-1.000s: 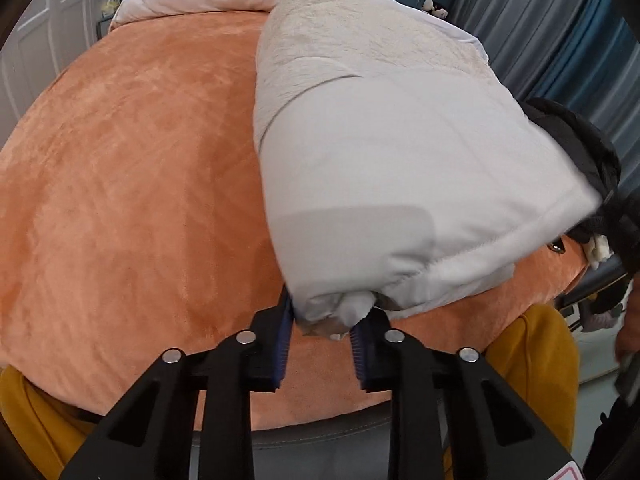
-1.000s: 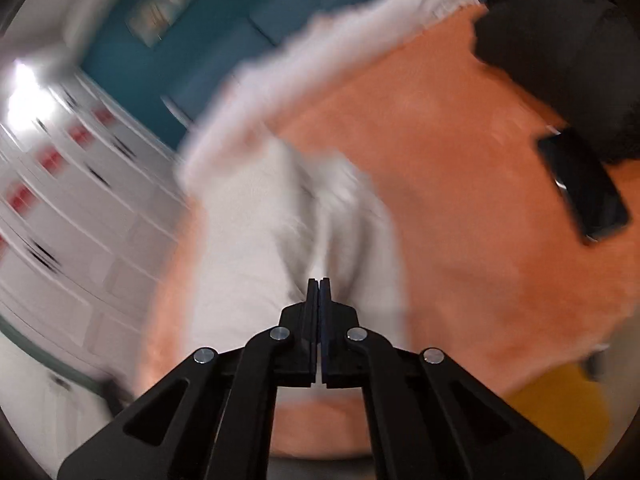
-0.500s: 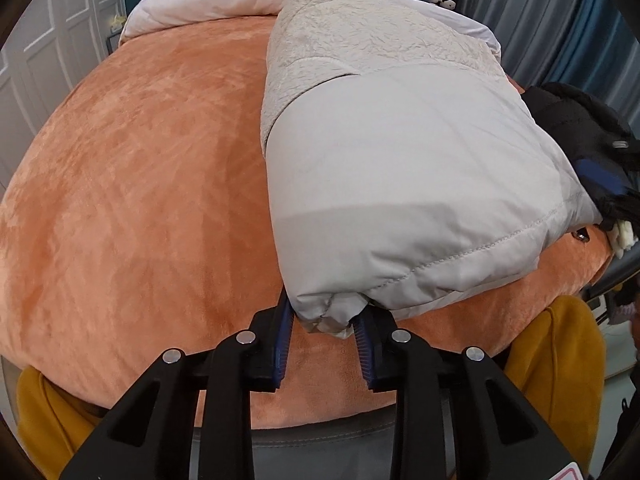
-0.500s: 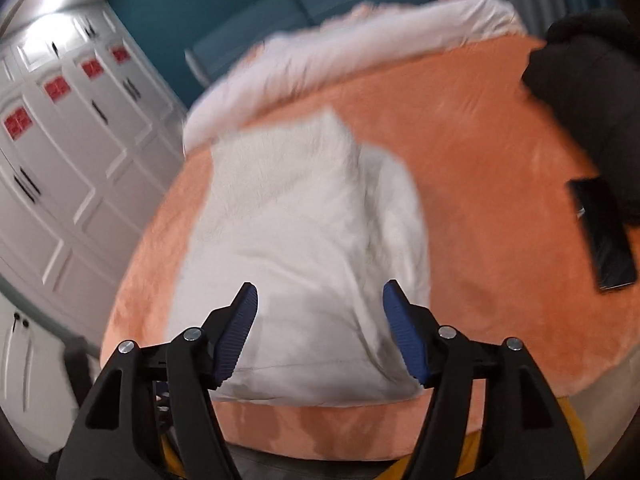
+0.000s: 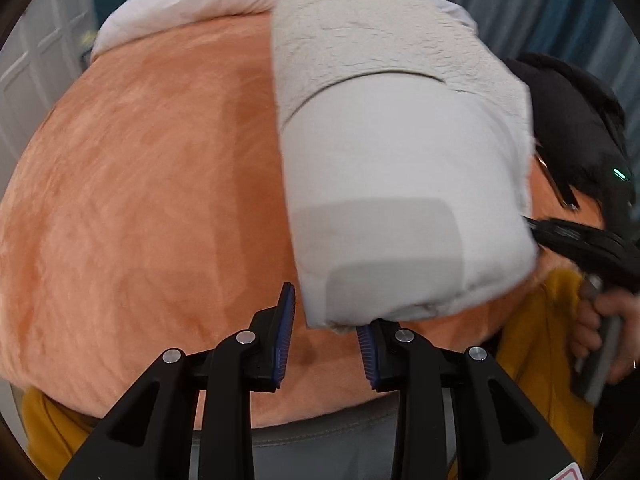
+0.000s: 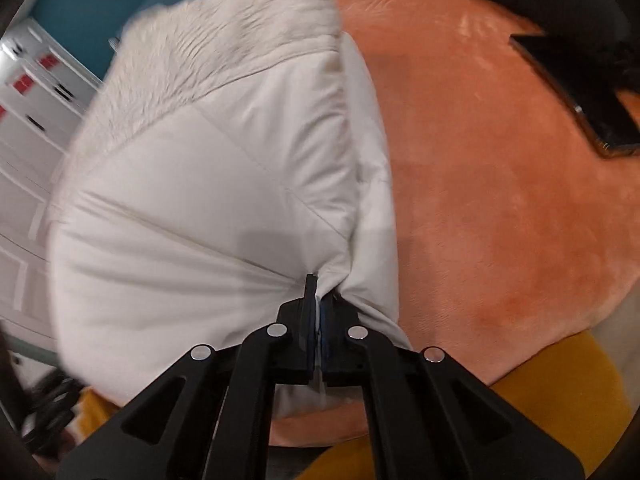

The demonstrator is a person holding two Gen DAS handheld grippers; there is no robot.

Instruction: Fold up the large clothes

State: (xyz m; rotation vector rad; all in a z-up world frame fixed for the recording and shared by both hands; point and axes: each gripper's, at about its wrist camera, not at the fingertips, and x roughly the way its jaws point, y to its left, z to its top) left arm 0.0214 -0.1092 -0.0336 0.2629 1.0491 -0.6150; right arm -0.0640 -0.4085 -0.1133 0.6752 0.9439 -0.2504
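coat: a big puffy white coat [image 5: 400,200] lies folded on the orange bed cover [image 5: 140,200]. its fluffy collar end [image 5: 380,40] points away to the far side of the bed.
long way: the coat runs from the near edge of the bed up toward the far side, straight out from both tongs.
left tongs: the left tongs [image 5: 326,336] are apart and hold nothing. the near left corner of the coat sits just in front of them, close to the right pad, maybe touching it.
right tongs: the right tongs [image 6: 319,320] are together and clamped on the near right corner of the coat [image 6: 200,200]. the cloth bunches into creases at the pinch.
who is nearer: both are at the near hem. only the right one has a grip, so the right one can lift now.
next move, a guess: the near hem likely goes up and over toward the collar. the left tongs would need to pinch their corner first, or the fold may go crooked.
room: lots of bare orange cover on the left of the coat.
watch out: a black phone [image 6: 576,100] and dark clothes [image 5: 568,120] lie to the right of the coat. the bed edge is right below the tongs, so the hem could slide off.
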